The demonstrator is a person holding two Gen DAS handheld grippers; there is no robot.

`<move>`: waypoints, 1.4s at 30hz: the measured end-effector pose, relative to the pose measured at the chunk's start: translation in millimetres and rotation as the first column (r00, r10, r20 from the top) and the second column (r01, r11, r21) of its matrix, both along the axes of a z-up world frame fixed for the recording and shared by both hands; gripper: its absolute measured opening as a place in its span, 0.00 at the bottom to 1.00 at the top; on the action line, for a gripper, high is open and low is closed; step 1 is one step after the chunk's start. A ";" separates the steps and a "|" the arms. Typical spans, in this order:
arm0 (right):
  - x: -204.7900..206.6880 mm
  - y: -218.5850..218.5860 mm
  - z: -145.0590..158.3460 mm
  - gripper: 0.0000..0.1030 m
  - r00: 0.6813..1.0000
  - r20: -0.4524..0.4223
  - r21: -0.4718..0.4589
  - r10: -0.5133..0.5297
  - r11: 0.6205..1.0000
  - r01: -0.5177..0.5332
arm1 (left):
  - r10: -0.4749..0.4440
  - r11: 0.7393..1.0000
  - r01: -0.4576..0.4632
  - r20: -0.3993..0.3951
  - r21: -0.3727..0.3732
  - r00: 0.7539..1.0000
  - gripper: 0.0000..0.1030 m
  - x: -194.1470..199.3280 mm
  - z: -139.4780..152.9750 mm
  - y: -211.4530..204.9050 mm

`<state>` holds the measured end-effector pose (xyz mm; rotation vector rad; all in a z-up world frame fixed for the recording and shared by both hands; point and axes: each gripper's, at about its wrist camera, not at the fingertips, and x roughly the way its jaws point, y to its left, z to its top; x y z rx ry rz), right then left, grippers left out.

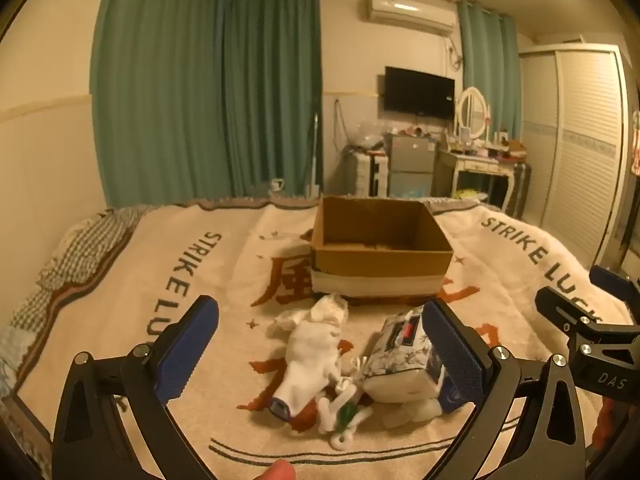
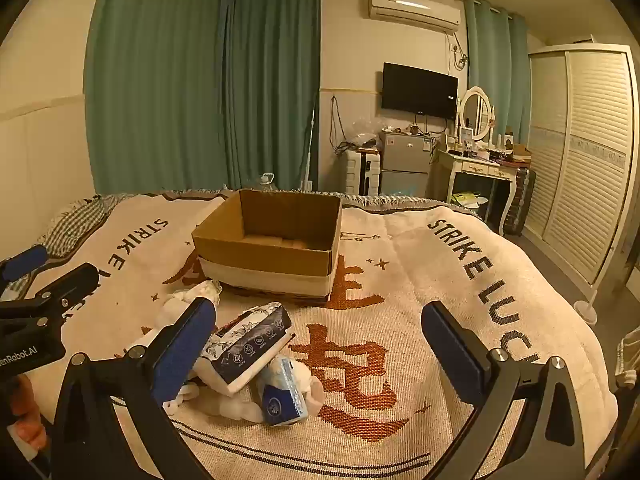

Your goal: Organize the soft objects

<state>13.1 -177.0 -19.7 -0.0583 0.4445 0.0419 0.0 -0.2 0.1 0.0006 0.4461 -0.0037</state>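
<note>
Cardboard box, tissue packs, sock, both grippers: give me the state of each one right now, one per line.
Cardboard box: open on top, upright on the blanket, nothing inside where visible.
Floral tissue pack: tilted, lying on the pile, not gripped.
Small blue tissue pack: lying on the pile, not gripped.
White sock: lying crumpled on the blanket.
Left gripper: open, holding nothing.
Right gripper: open, holding nothing.

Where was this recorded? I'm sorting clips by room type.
Most likely a bedroom: a bed under a blanket, a louvred wardrobe, and a dressing table with an oval mirror beneath a wall-mounted TV.
</note>
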 end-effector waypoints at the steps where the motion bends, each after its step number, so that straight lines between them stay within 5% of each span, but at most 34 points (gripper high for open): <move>1: 0.2 -0.3 -0.2 1.00 1.000 -0.001 0.000 0.000 1.000 0.000 | 0.003 1.000 -0.003 0.000 -0.005 1.000 1.00 0.1 -0.1 0.2; 42: 1.6 1.2 -8.0 1.00 1.000 -0.020 -0.010 0.004 1.000 -0.004 | 0.017 1.000 -0.017 -0.001 0.026 1.000 1.00 3.4 -6.3 -0.4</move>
